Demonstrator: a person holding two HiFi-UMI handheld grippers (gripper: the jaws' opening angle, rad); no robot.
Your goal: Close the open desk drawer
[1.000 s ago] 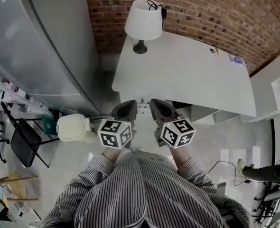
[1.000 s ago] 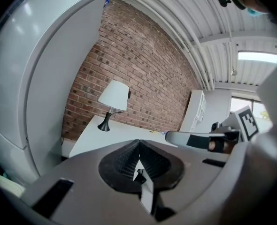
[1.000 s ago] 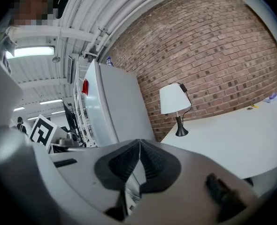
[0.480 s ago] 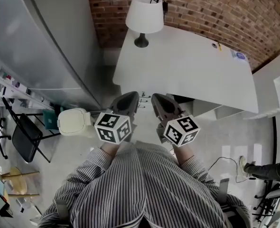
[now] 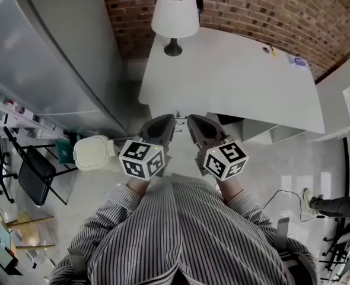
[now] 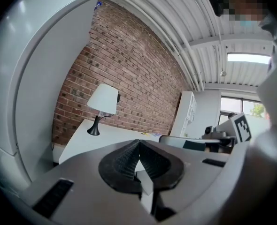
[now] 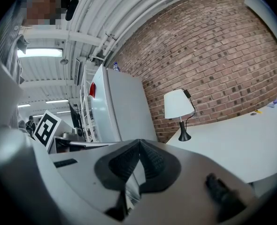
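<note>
Two tools, both closed and empty, held short of the tabletop.

Nearest is the person's striped shirt (image 5: 181,230), with both forearms drawn in close to the chest. The left tool (image 5: 168,120) and the right tool (image 5: 191,122) sit side by side just apart, both pointing toward the tabletop (image 5: 234,82). In each gripper view the ribbed pads meet at the tips with nothing between them. On the floor left of the left tool stands a cream lidded bin (image 5: 93,153). Just past the right tool and a little to its right, the drawer (image 5: 255,136) juts out from under the tabletop's near edge, touched by neither tool. A white-shaded lamp (image 5: 175,16) stands at the tabletop's far left corner, against the brick wall (image 5: 252,10).
</note>
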